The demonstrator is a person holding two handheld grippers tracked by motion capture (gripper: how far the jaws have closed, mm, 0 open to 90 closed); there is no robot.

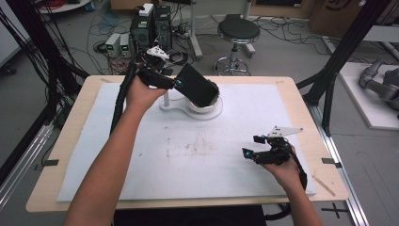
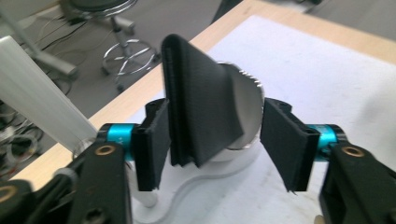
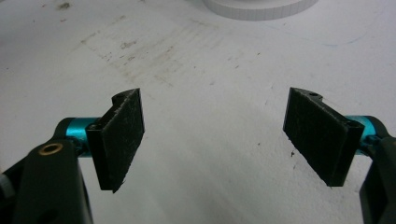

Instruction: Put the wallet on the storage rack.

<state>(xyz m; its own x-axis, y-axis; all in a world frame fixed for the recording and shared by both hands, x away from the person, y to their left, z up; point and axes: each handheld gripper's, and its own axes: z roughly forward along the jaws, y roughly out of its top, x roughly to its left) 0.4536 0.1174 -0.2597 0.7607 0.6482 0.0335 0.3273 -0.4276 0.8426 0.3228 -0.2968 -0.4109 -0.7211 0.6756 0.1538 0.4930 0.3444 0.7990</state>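
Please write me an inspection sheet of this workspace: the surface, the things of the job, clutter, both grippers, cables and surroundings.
Surface: wooden table under a white mat, with brownish stains mid-mat.
Job's things: black wallet-like pouch leaning tilted in a white bowl-shaped stand at the far middle of the mat.
Clutter: nothing seen on the mat.
Grippers: left gripper open, jaws either side of the pouch, its left pad close against it; right gripper open, over bare mat at the near right.
Cables: black cable trails from the left gripper; loose wires on the floor behind.
Surroundings: round stool, computer towers, black frame posts.
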